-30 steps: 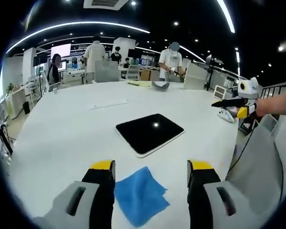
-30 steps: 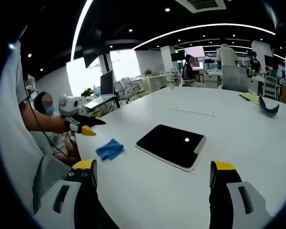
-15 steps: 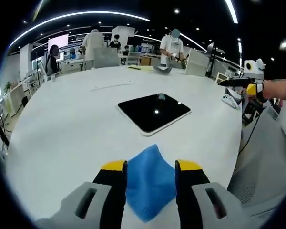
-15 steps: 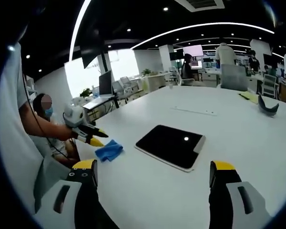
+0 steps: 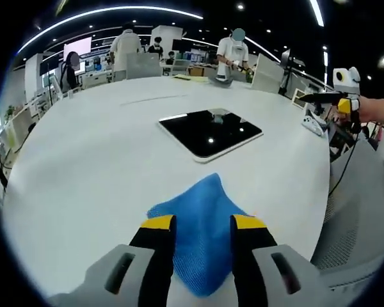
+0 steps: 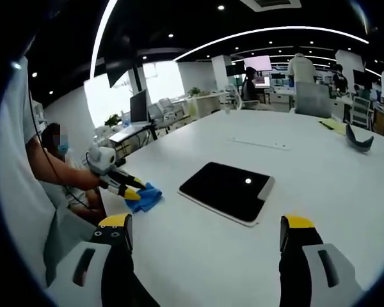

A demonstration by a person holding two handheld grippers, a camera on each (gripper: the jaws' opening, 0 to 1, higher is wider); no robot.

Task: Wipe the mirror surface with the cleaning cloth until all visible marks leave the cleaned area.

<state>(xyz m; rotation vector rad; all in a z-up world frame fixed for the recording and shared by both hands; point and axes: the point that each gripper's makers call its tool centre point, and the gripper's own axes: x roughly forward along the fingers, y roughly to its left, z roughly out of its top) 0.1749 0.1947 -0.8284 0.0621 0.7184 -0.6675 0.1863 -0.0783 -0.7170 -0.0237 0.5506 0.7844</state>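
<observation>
The mirror [image 5: 210, 132] is a dark rectangle with a white rim, lying flat on the white table [image 5: 83, 166] and apart from both grippers. Closer to me lies the blue cleaning cloth [image 5: 201, 204], bunched into a peak. My left gripper [image 5: 201, 224] is shut on its near part. In the right gripper view the same cloth [image 6: 150, 194] sits near the table's left edge with the left gripper [image 6: 131, 190] on it, left of the mirror [image 6: 227, 190]. My right gripper [image 6: 206, 224] stands wide open above bare table, holding nothing. It also appears in the left gripper view [image 5: 310, 97], off the table's right side.
A white handheld device [image 5: 310, 123] lies near the table's right edge. A thin white strip [image 6: 256, 144] and a grey curved object [image 6: 360, 142] rest further back. Several people stand at desks behind the table. A person's arm and cable hang by the left edge.
The left gripper came down to the cloth and its jaws drew in from wide apart to shut on it; the cloth now peaks up. The right gripper has barely moved.
</observation>
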